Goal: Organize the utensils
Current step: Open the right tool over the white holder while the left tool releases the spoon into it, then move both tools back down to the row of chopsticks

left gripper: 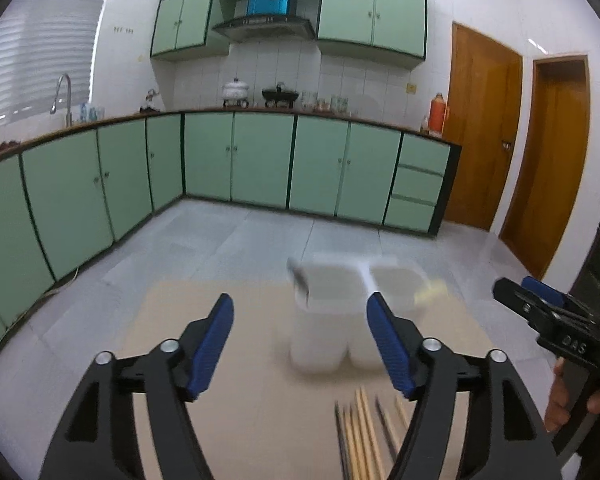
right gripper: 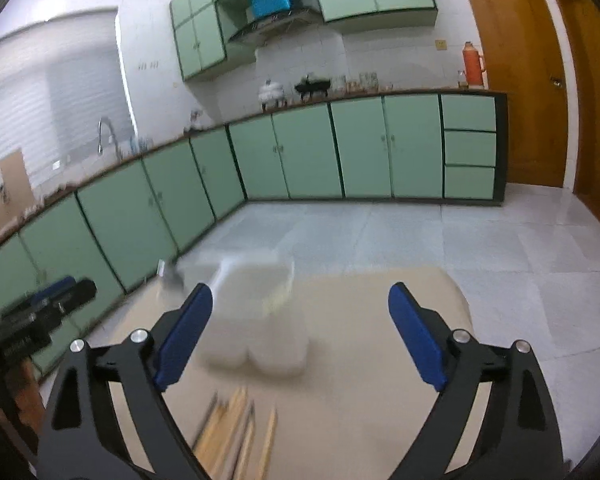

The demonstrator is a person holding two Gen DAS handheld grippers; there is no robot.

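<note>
Green-cabinet kitchen behind beige tabletop [left gripper: 228,420]; blurred white two-compartment plastic holder [left gripper: 324,320] far, wooden chopsticks [left gripper: 364,432] near. Left gripper [left gripper: 300,344], right gripper [right gripper: 300,340]: agape, empty.

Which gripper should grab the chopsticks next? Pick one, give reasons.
Probably left. The chopsticks lie just below the left gripper, jaws open and empty. The right gripper sees them off to its left.

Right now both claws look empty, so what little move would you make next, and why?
Probably lower the left gripper onto the chopsticks lying loose on the table just below it. Both it and the right gripper are open and empty, and the white holder stands right behind the pile.
</note>
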